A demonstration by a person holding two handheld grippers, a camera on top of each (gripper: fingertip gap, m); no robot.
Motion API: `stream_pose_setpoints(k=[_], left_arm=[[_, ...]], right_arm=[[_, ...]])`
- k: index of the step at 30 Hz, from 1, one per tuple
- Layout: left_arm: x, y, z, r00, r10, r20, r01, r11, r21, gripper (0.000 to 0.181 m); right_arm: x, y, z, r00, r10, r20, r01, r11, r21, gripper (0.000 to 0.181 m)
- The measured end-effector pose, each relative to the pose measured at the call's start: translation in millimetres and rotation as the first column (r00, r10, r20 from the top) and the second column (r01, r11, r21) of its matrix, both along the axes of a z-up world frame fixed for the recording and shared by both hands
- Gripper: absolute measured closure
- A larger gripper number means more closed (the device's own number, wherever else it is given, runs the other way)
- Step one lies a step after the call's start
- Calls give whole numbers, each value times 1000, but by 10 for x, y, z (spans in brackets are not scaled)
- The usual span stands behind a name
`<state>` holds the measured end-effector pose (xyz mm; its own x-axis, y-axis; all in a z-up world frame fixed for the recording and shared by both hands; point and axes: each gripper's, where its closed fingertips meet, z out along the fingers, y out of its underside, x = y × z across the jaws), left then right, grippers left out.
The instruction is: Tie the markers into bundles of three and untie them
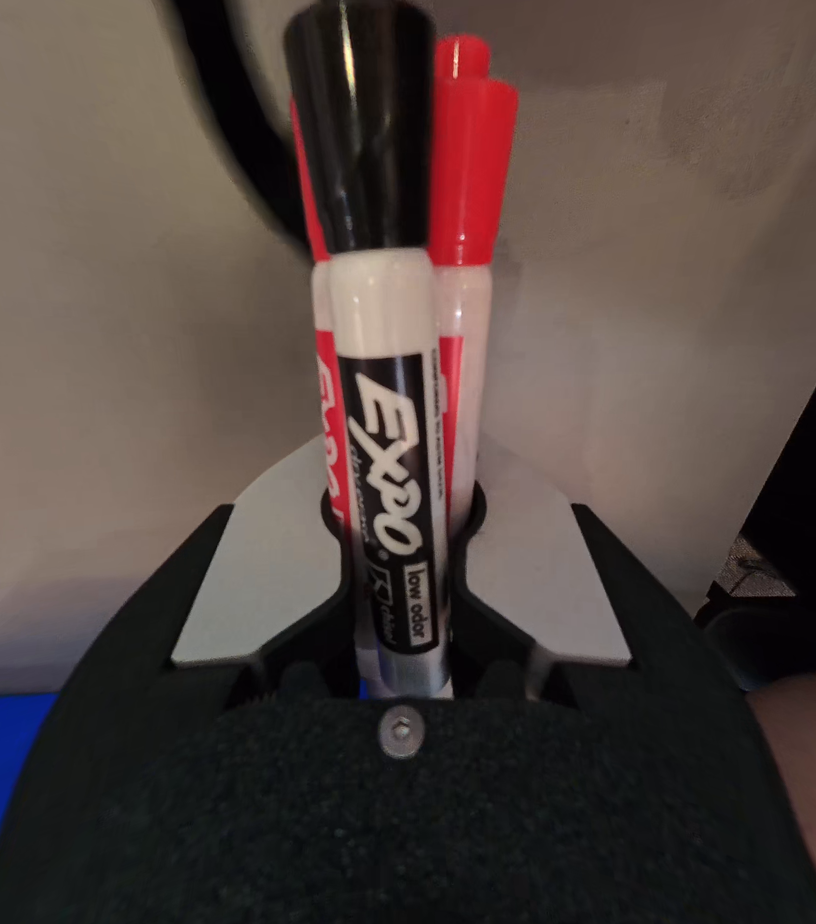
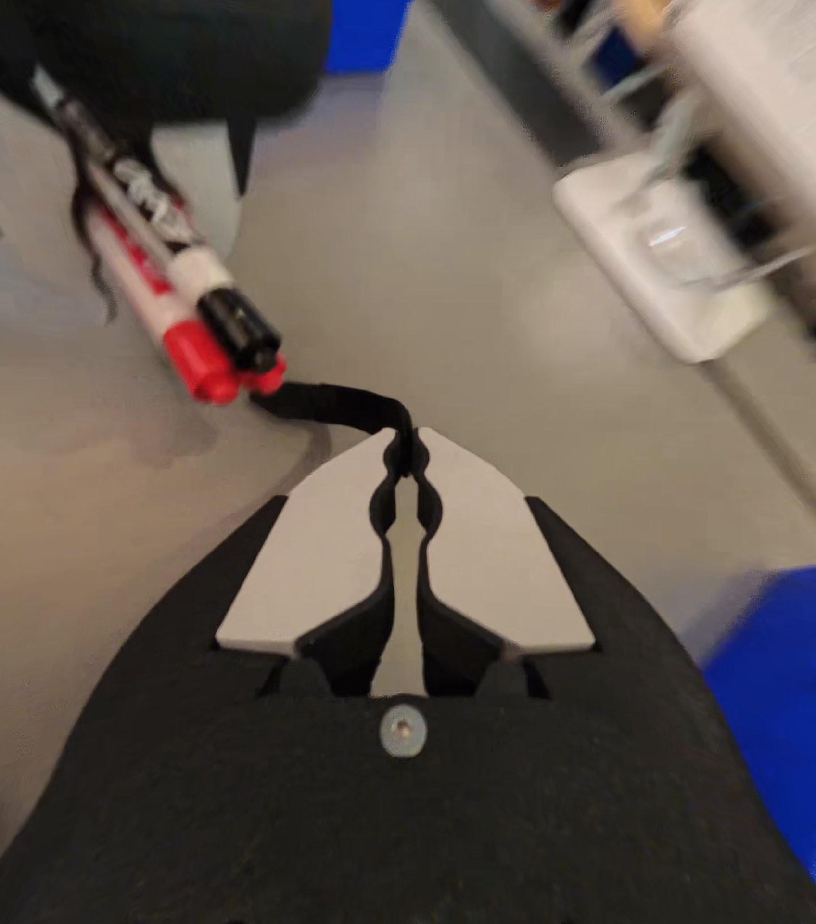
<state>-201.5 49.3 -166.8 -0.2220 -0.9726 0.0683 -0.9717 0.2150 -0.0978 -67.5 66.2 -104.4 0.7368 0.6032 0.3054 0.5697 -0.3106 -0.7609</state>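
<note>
1. Red and black caps mark the three markers [image 1: 386, 350] that the left gripper [image 1: 402, 505] pinches side by side, its jaws pressed against the barrels.
2. The bundle runs straight out from between the left gripper's fingers [image 1: 266, 565], caps pointing away: a black-capped marker [image 1: 376, 150] sits in the middle and nearest the camera, a red-capped one [image 1: 471, 165] at its right and another red one [image 1: 313, 200] half hidden at its left.
3. Behind the caps in the left wrist view a black strap [image 1: 246, 125] curves away, blurred, over the grey tabletop [image 1: 96, 300].
4. In the right wrist view the same bundle [image 2: 186, 280] lies at upper left, held by the left gripper [image 2: 136, 165], with its caps angled down toward the right gripper [image 2: 405, 445].
5. A black band [image 2: 336, 402] leads from just under the red caps across to the right gripper's tips.
6. The right gripper's jaws are closed together on the end of that band, which bends sharply where it enters the tips; the bundle sits near, to the left of and beyond those tips, not touching them.
7. At the far right a white tray [image 2: 646, 260] and a blue object [image 2: 796, 700] show only as blur.
</note>
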Motion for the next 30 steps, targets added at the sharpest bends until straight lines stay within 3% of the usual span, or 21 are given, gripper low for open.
stream_pose_setpoints(k=[3,10,15,22,30], left_arm=[[26,-35,1,1000,-9,9,9,1000,-15,140],[53,-35,2,1000,-17,8,17,1000,4,140],[57,-23,19,1000,-19,10,18,1000,19,139],[41,-33,38,1000,-17,3,17,1000,21,140],[64,-57,44,1000,-22,4,22,1000,19,139]], right_arm=[[-139,-30,361,997,-38,72,21,973,232,179],[-759,-326,447,971,72,226,-151,922,356,179],[-1063,-503,233,953,144,267,-228,921,316,179],[-1163,-584,84,980,196,20,-197,964,180,168],[-1116,-568,-39,981,179,-77,-175,983,56,154]])
